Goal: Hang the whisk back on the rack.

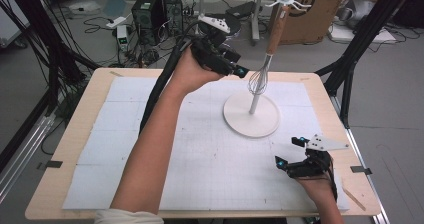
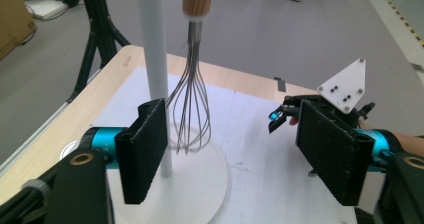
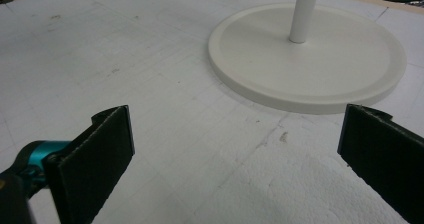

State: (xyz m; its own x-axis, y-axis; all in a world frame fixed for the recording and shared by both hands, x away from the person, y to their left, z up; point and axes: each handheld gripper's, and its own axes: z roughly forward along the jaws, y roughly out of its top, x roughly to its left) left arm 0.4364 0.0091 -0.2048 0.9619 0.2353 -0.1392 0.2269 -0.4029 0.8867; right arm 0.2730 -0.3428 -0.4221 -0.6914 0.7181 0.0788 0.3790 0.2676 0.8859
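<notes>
Left tongs (image 2: 230, 154) raised, jaws wide apart, gripping nothing. Whisk (image 2: 190, 109) hangs from white stand (image 2: 156, 59) just ahead of left tongs, wire head between jaw lines, untouched. Right tongs (image 3: 240, 159) low over tabletop (image 3: 150, 59), jaws wide, empty; stand base just ahead.

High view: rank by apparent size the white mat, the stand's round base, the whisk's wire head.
1. white mat, covering most of the tabletop.
2. round base of the stand.
3. wire head of the whisk, smallest.
The gaps are wide, so nearness to the camera does not change the order.
</notes>
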